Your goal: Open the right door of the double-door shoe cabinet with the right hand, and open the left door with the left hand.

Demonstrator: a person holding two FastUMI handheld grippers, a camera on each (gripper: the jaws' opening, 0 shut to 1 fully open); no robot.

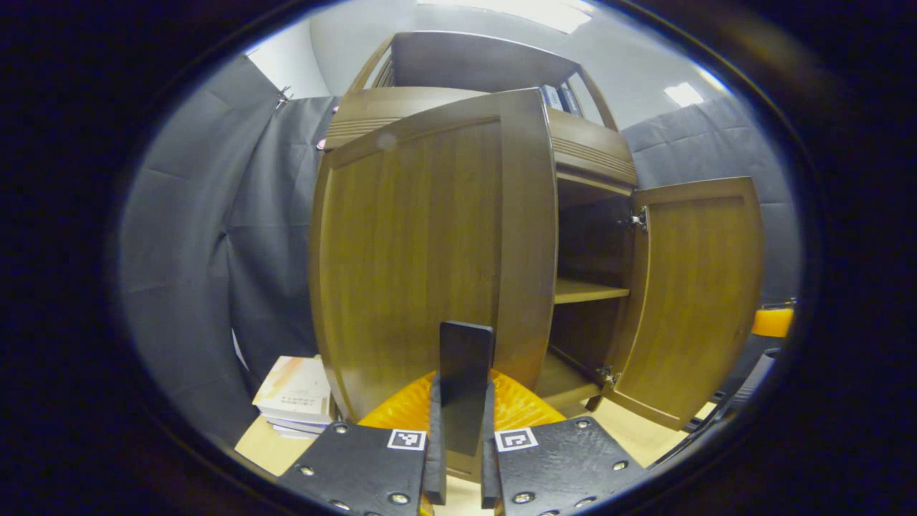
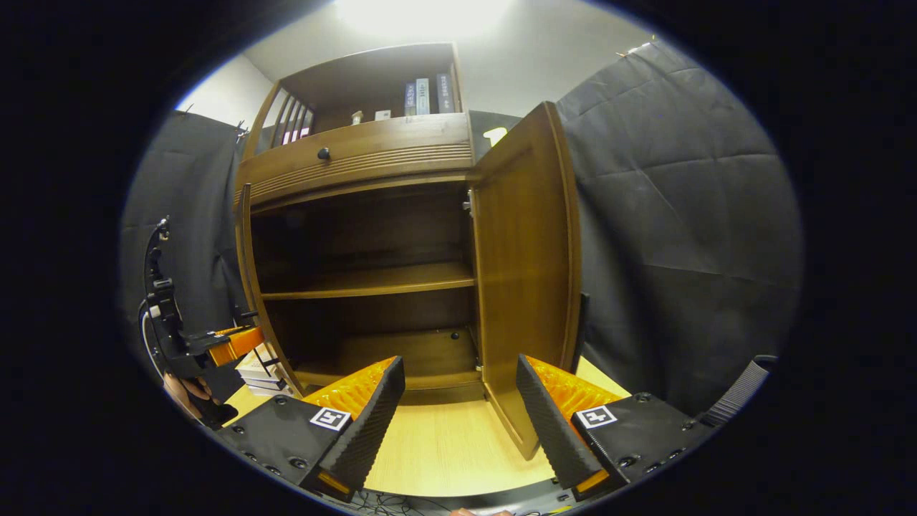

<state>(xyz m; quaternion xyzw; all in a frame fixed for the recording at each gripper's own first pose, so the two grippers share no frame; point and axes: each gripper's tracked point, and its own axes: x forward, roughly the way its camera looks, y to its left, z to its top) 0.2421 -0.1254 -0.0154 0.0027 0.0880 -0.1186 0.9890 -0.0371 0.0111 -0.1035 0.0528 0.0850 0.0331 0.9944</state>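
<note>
Jaws of left gripper (image 1: 462, 459) clamped on dark handle (image 1: 466, 373) of brown wooden left door (image 1: 423, 251), swung open. Jaws of right gripper (image 2: 458, 423) apart, holding nothing, before brown wooden shoe cabinet (image 2: 358, 154) on pale wooden desk (image 2: 444, 451); right door (image 2: 526, 279) wide open. Stacked books (image 1: 297, 394) beside cabinet.

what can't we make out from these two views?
- Left gripper view: most of the cabinet interior is hidden behind the left door; the left gripper is shut on a dark handle, whose attachment to the door is covered by the fingers.
- Right gripper view: book spines on the top shelf are too small to read; the left door shows edge-on, face unseen.
- Right gripper: open, empty.
</note>
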